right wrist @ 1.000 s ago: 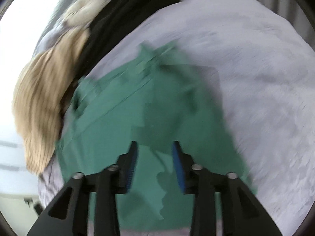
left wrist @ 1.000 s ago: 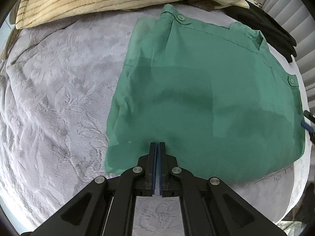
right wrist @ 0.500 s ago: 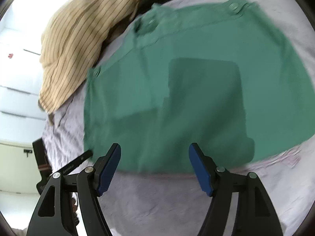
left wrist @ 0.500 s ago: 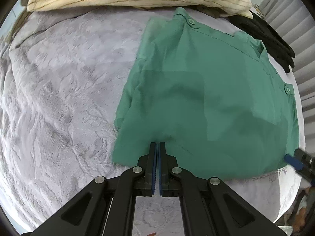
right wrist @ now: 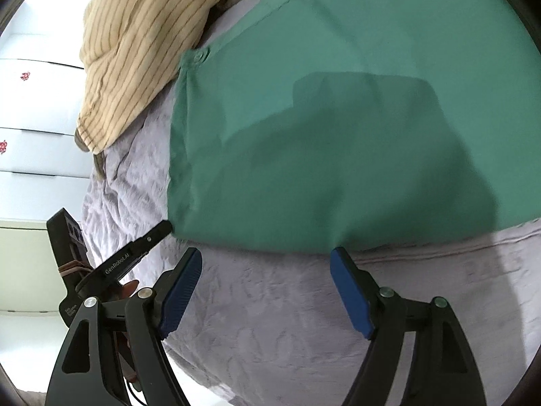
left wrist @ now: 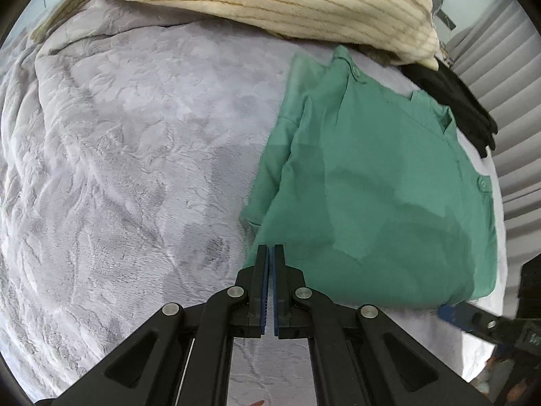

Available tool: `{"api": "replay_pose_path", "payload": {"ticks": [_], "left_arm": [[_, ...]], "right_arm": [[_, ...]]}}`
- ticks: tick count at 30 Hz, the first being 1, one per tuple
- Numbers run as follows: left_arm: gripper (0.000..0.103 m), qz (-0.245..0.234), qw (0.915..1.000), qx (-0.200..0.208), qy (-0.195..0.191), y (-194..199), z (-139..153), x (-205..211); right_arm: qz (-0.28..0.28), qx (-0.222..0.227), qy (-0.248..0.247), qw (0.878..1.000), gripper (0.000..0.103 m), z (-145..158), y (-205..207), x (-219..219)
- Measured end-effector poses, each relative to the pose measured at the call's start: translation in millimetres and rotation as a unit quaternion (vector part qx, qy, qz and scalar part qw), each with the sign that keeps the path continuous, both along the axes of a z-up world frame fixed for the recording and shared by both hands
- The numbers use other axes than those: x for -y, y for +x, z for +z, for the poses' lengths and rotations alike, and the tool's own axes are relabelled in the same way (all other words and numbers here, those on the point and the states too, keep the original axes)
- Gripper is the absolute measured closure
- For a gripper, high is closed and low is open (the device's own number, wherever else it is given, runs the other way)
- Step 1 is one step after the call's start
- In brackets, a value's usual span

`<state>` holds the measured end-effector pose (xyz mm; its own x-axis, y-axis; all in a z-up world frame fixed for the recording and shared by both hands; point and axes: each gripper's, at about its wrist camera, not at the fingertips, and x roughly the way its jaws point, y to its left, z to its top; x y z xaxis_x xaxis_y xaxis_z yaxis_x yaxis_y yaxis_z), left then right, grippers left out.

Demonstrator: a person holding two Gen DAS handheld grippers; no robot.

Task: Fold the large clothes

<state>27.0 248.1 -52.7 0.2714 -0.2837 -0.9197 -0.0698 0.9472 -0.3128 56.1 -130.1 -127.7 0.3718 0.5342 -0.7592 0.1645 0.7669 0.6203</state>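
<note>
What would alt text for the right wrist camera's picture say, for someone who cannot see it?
A folded green shirt lies flat on a grey blanket, with the open right gripper at its near edge, nothing between the blue pads. A striped beige cloth is heaped beyond the shirt at upper left, and the left gripper's black tip reaches the shirt's near-left corner.

green buttoned garment [left wrist: 378, 182] lies folded flat on the grey blanket [left wrist: 135, 155]

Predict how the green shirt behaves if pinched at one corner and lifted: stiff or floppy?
Likely floppy: the green shirt is thin, lying flat in soft folded layers. The stacked layers would probably slide apart and unfold. Probably light; the plush grey blanket may drag it slightly.
</note>
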Motion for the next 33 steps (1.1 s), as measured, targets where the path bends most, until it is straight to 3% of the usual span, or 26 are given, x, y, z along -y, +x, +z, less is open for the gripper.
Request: {"api": "replay_pose_path", "payload": {"ticks": [3, 10, 13, 24, 25, 26, 27, 28, 30, 33], "left_arm": [[0.101, -0.001, 1.0000, 0.007, -0.006, -1.6, 1.1, -8.3], [0.101, 0.014, 0.9990, 0.040, -0.014, -6.3, 6.9, -24.0], [0.101, 0.005, 0.9983, 0.058, 0.003, -8.0, 12.0, -28.0], [0.101, 0.032, 0.9972, 0.053, -0.041, -7.2, 7.5, -49.5], [0.078, 0.035, 0.9971, 0.057, -0.037, -7.6, 9.0, -50.1], [0.000, 0.036, 0.9966, 0.064, -0.038, -8.7, 11.2, -51.4], [0.005, 0.035, 0.9952, 0.081, -0.043, -8.4, 11.9, -51.3], [0.000, 0.030, 0.9945, 0.093, -0.036, -6.8, 7.8, -46.6], [0.000, 0.020, 0.9935, 0.107, -0.031, -2.4, -2.1, -39.3], [0.000, 0.033, 0.9913, 0.111, -0.062, 5.0, -26.4, -36.0]], "right_arm": [[0.004, -0.006, 0.017, 1.000, 0.013, -5.9, 1.9, -15.0], [0.020, -0.010, 0.029, 0.999, 0.013, -7.3, 7.2, -38.0], [0.024, -0.011, 0.028, 0.999, 0.013, -7.3, 8.8, -42.1], [0.032, -0.018, 0.028, 0.999, 0.013, -9.6, 13.3, -54.3], [0.032, -0.019, 0.028, 0.999, 0.013, -9.7, 13.8, -55.8], [0.032, -0.019, 0.028, 0.999, 0.013, -9.8, 14.1, -56.6], [0.033, -0.019, 0.028, 0.999, 0.013, -9.5, 14.5, -57.5], [0.034, -0.018, 0.028, 0.999, 0.013, -9.0, 14.9, -58.7], [0.036, -0.017, 0.028, 0.999, 0.013, -8.1, 14.7, -60.5], [0.040, -0.015, 0.035, 0.999, 0.013, -7.2, 14.7, -63.2]]}}
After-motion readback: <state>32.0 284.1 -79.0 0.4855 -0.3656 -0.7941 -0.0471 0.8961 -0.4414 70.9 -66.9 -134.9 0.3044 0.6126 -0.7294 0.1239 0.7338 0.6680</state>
